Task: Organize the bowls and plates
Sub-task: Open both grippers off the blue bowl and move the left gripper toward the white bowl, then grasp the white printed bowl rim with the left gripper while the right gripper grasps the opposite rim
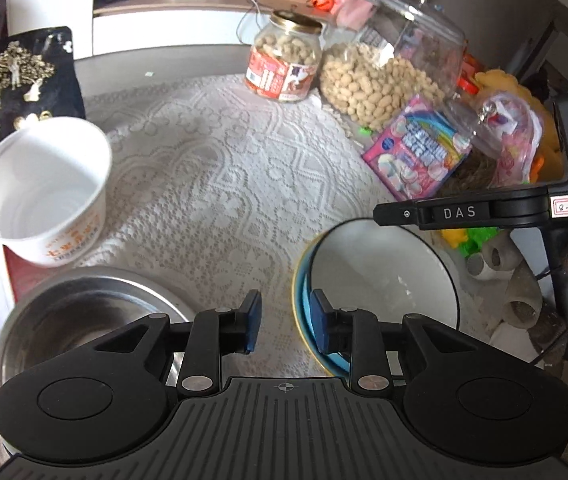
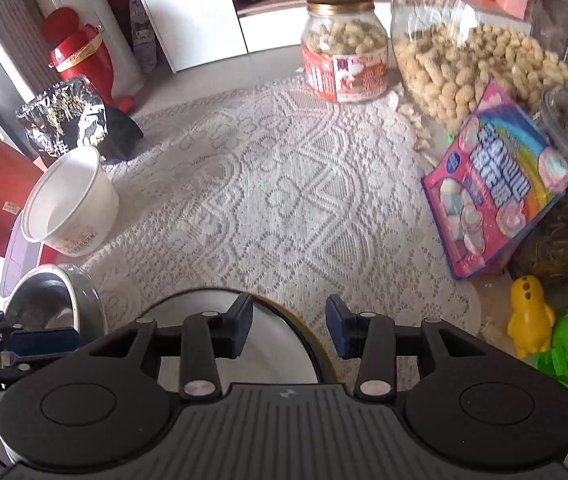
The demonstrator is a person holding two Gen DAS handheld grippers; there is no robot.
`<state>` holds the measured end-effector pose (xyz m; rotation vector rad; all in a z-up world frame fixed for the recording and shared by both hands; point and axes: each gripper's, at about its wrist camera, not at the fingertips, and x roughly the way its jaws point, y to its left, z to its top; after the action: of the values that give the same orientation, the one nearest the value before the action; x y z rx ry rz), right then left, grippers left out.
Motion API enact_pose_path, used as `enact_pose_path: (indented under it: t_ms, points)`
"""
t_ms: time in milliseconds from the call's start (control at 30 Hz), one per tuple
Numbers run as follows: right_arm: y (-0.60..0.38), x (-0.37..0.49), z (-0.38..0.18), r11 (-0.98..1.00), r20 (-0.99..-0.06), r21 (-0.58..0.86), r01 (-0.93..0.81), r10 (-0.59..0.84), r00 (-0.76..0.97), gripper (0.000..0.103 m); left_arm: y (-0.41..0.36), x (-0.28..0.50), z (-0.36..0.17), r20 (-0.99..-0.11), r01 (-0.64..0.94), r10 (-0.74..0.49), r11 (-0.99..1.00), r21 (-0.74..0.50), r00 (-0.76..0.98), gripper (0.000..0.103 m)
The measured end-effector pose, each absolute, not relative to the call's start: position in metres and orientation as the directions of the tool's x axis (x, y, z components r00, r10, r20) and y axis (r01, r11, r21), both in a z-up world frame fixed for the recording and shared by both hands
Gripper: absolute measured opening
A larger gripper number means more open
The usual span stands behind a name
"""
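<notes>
On a table (image 1: 220, 184) spread with white lace, two hand-held grippers hang above a cluster of bowls. The left gripper (image 1: 285, 322) points steeply down, its blue pads set a narrow gap apart with only lace showing between them; it grips nothing. At its 3 o'clock sits a white bowl (image 1: 379, 280) with a thin black rim, nested inside a blue bowl (image 1: 303, 312) edged in yellow. At its 9 o'clock lies a steel bowl (image 1: 84, 312), and at 10 o'clock a white paper cup (image 1: 44, 188) printed with orange lettering stands tilted, before a black snack bag (image 1: 16, 84). From the right wrist camera, the right gripper (image 2: 287, 326) hovers over the white bowl's far rim, jaws parted moderately and empty, touching nothing. A gold-lidded peanut jar (image 2: 343, 48) stands at 12 o'clock, a large clear jar of peanuts (image 2: 475, 40) at 1 o'clock, a pink sweets packet (image 2: 495, 196) at 2 o'clock and a yellow duck toy (image 2: 529, 316) at 3 o'clock.
</notes>
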<state>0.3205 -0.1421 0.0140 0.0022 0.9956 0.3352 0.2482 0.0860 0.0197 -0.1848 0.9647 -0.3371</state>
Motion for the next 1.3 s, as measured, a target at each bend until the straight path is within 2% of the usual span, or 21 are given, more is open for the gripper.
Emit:
enact_pose_path:
  t_ms: [67, 167, 300, 333, 367, 433, 533, 667, 800, 900, 967, 1033, 1167, 1300]
  points:
    - [-0.127, 0.322, 0.028, 0.947, -0.804, 0.130, -0.294, 0.274, 0.528, 0.050, 0.108, 0.248, 0.026, -0.748, 0.174, -0.373, 0.926, -0.334, 0.549, 0.029]
    - [-0.095, 0.329, 0.040, 0.942, -0.804, 0.110, -0.318, 0.273, 0.529, 0.052, 0.154, 0.251, 0.034, -0.702, 0.104, -0.382, 0.908, -0.406, 0.601, 0.029]
    - [-0.049, 0.342, 0.047, 0.926, -0.810, 0.135, -0.351, 0.307, 0.499, 0.052, 0.223, 0.260, 0.048, -0.647, -0.057, -0.269, 0.898, -0.436, 0.713, 0.029]
    - [-0.038, 0.345, 0.047, 0.923, -0.809, 0.147, -0.355, 0.319, 0.494, 0.055, 0.237, 0.263, 0.048, -0.649, -0.099, -0.232, 0.897, -0.431, 0.724, 0.029]
    - [-0.029, 0.348, 0.048, 0.921, -0.808, 0.156, -0.357, 0.327, 0.491, 0.065, 0.248, 0.265, 0.046, -0.653, -0.139, -0.195, 0.895, -0.423, 0.732, 0.029]
    - [-0.010, 0.353, 0.047, 0.920, -0.801, 0.158, -0.358, 0.331, 0.499, 0.073, 0.264, 0.271, 0.039, -0.665, -0.210, -0.128, 0.890, -0.404, 0.736, 0.029]
    - [0.021, 0.361, 0.038, 0.902, -0.791, 0.152, -0.405, 0.357, 0.497, 0.073, 0.277, 0.286, 0.023, -0.692, -0.280, -0.065, 0.884, -0.374, 0.719, 0.029]
    - [0.055, 0.385, 0.013, 0.897, -0.812, 0.187, -0.402, 0.371, 0.451, 0.072, 0.287, 0.309, 0.005, -0.730, -0.327, -0.042, 0.875, -0.356, 0.682, 0.029]
    - [0.081, 0.407, -0.014, 0.901, -0.829, 0.212, -0.378, 0.370, 0.418, 0.069, 0.287, 0.327, -0.009, -0.764, -0.346, -0.019, 0.884, -0.314, 0.645, 0.029]
    - [0.093, 0.421, -0.038, 0.896, -0.855, 0.276, -0.348, 0.394, 0.337, 0.056, 0.285, 0.339, -0.023, -0.790, -0.343, -0.032, 0.890, -0.302, 0.613, 0.029]
    - [0.102, 0.428, -0.053, 0.893, -0.875, 0.303, -0.332, 0.399, 0.273, 0.031, 0.285, 0.344, -0.035, -0.805, -0.332, -0.071, 0.887, -0.322, 0.589, 0.029]
    - [0.111, 0.428, -0.063, 0.895, -0.894, 0.290, -0.338, 0.380, 0.239, 0.023, 0.284, 0.342, -0.039, -0.800, -0.319, -0.092, 0.885, -0.339, 0.593, 0.027]
    - [0.107, 0.412, -0.044, 0.892, -0.882, 0.255, -0.374, 0.373, 0.289, 0.021, 0.275, 0.332, -0.020, -0.788, -0.297, -0.097, 0.893, -0.338, 0.607, 0.027]
    - [0.068, 0.387, 0.012, 0.864, -0.830, 0.270, -0.425, 0.433, 0.353, 0.021, 0.241, 0.310, 0.034, -0.725, -0.231, -0.078, 0.920, -0.318, 0.684, 0.027]
